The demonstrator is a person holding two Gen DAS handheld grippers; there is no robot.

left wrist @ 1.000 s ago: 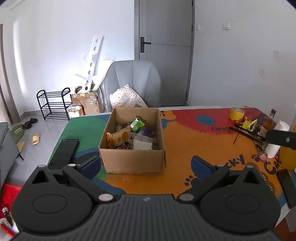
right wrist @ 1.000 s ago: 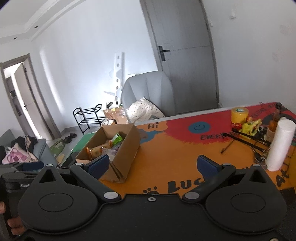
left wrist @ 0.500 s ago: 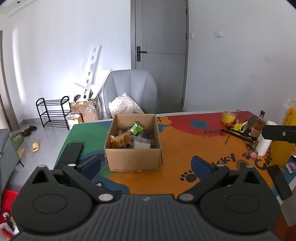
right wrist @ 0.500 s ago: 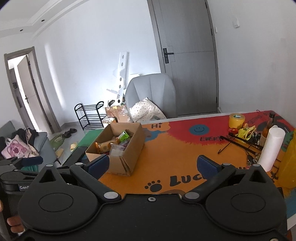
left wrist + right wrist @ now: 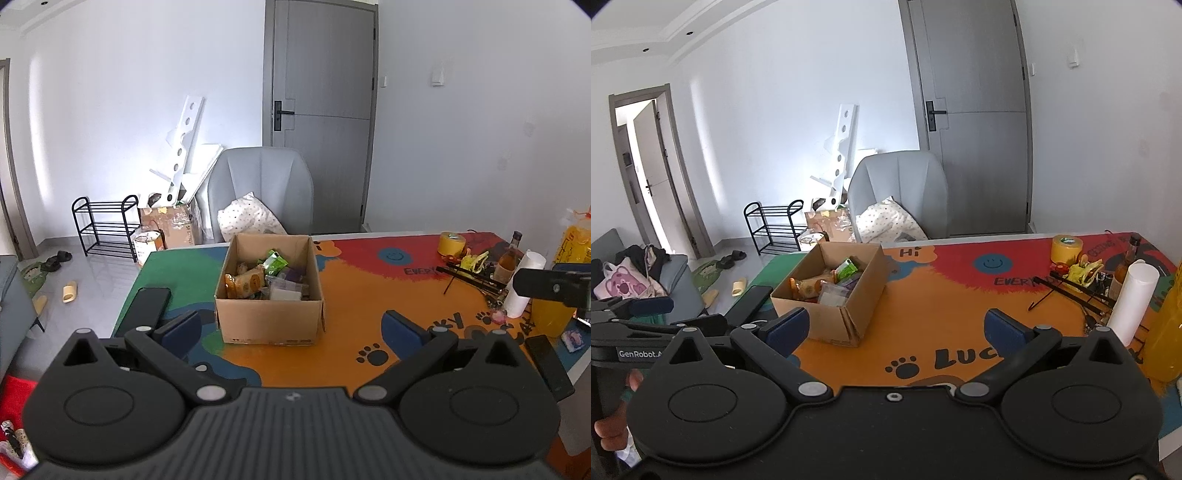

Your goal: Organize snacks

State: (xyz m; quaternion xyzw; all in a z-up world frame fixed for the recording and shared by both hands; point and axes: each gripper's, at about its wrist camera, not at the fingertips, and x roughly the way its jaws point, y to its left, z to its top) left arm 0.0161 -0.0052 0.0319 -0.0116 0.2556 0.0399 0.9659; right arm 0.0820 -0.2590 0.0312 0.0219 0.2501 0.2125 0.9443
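Note:
An open cardboard box (image 5: 269,322) holding several snack packets (image 5: 248,281) stands on the colourful table mat (image 5: 362,295). It also shows in the right wrist view (image 5: 827,321), with the snacks (image 5: 834,284) inside. My left gripper (image 5: 291,328) is open and empty, held back from the table's near edge, in line with the box. My right gripper (image 5: 897,326) is open and empty, to the right of the box and well back from it. The left gripper's body shows at the left of the right wrist view (image 5: 639,332).
A black phone (image 5: 146,308) lies left of the box. At the right are a yellow tape roll (image 5: 452,243), a paper roll (image 5: 522,284), a bottle (image 5: 509,258), black sticks (image 5: 469,277), a yellow container (image 5: 554,317) and another phone (image 5: 548,363). A grey chair (image 5: 260,192) stands behind the table.
Both grippers have pulled back and up from the table; the box looks smaller and farther away. Both stay open and empty.

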